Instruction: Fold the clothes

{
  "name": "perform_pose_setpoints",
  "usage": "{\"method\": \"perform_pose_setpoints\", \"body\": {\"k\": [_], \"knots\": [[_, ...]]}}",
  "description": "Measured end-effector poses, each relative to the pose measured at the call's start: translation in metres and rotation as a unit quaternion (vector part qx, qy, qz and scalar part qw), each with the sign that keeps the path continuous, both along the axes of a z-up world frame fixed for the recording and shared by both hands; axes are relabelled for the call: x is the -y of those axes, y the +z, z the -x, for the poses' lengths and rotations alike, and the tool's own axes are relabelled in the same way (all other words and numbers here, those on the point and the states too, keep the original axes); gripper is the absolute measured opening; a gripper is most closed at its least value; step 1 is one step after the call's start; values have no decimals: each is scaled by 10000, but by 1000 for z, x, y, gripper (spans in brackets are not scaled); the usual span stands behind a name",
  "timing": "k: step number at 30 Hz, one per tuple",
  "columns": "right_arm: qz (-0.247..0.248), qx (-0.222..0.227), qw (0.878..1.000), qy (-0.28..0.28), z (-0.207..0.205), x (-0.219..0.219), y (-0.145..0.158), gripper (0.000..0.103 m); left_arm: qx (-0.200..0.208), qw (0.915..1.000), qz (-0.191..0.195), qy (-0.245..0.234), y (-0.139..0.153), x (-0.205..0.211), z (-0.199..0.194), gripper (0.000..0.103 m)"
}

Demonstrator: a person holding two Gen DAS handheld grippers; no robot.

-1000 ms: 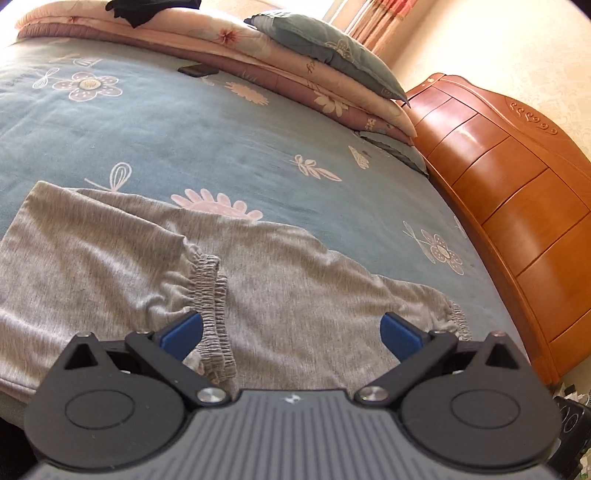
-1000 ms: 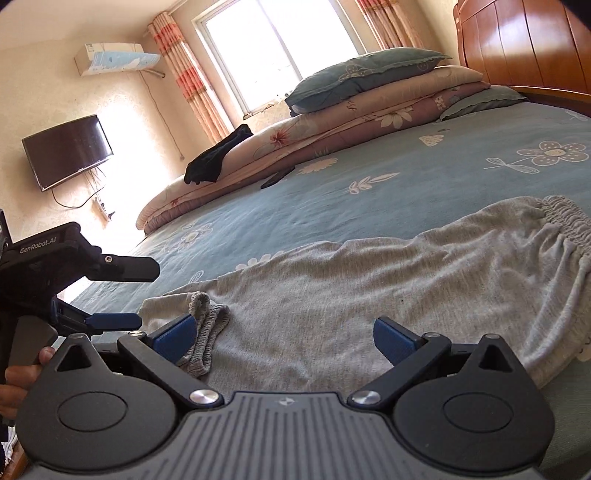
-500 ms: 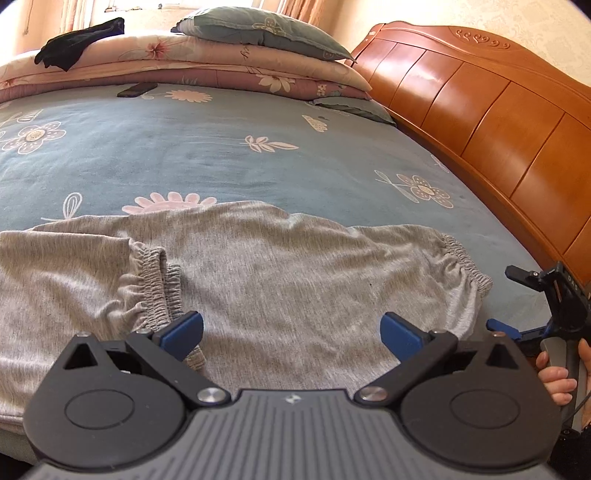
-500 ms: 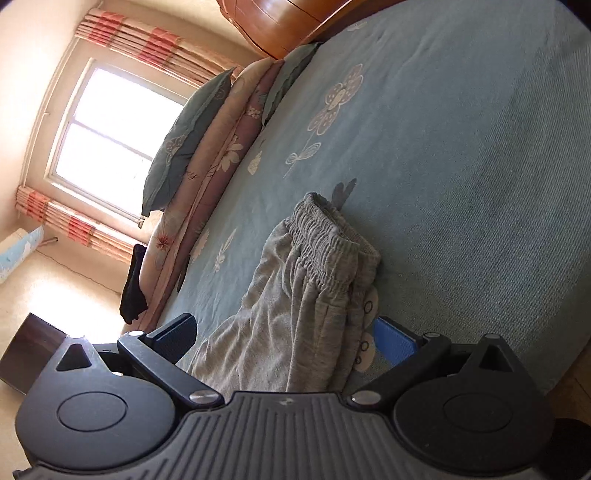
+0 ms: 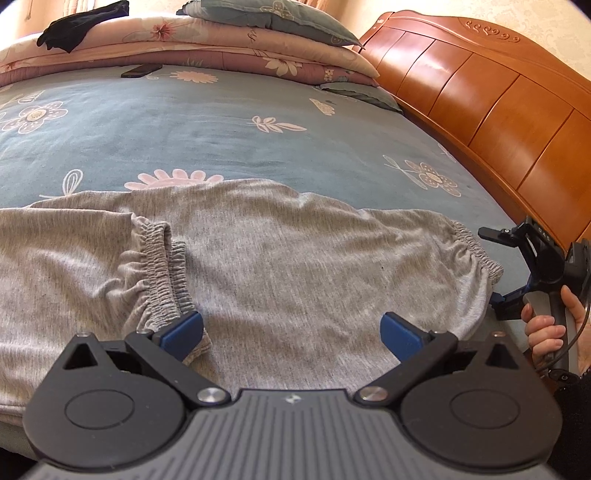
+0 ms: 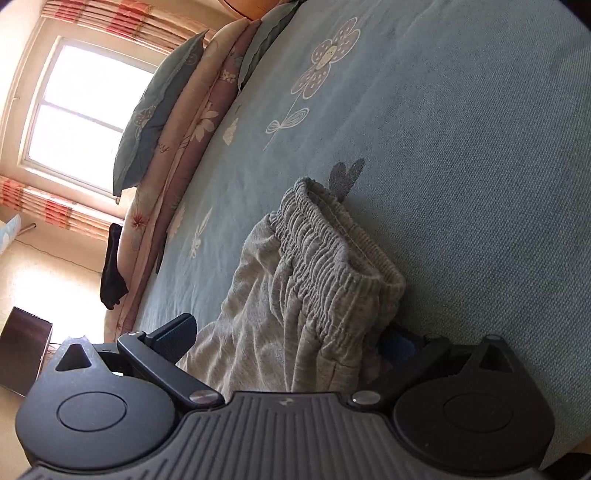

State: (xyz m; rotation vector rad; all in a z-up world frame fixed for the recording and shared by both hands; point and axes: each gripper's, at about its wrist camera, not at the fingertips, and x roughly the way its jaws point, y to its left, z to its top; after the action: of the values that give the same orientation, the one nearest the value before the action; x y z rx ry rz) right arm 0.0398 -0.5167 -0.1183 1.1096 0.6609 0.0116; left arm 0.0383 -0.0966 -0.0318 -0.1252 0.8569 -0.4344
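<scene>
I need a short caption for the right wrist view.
Open right gripper straddling the elastic waistband of grey trousers on a blue floral bedsheet.

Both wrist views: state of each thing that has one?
left hand-held gripper: open, over the fabric, gripping nothing
right hand-held gripper: open, straddling the waistband
grey trousers: flat on the bed, one leg folded across
waistband: bunched, between the right fingers
black garment: draped over the bedding stack
phone: lying flat on the bed

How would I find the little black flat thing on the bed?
Look along the blue flowered bedspread to the stacked pink quilts at its far edge. The dark phone-like slab lies just before them, flat and hard-edged, unlike the crumpled black cloth above.
</scene>
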Motion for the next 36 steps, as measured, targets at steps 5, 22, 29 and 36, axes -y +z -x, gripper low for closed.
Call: {"method": "perform_pose_setpoints", "body": {"k": [5, 22, 29, 36], "knots": [[-181, -122, 9994, 269, 0, -2, 1, 103, -7, 10000, 85, 9, -1, -3, -2, 101], [114, 659, 9922, 1054, -13, -5, 2, 103, -98, 9999, 82, 3, -4, -4, -12, 101], [-34, 741, 9947, 714, -24, 3, 4, 103, -55, 9999, 54, -118, -5, 0, -8, 101], [547, 511, 9900, 1196, -19, -14, 7, 102, -207, 9997, 123, -19, -12, -5, -13, 101]]}}
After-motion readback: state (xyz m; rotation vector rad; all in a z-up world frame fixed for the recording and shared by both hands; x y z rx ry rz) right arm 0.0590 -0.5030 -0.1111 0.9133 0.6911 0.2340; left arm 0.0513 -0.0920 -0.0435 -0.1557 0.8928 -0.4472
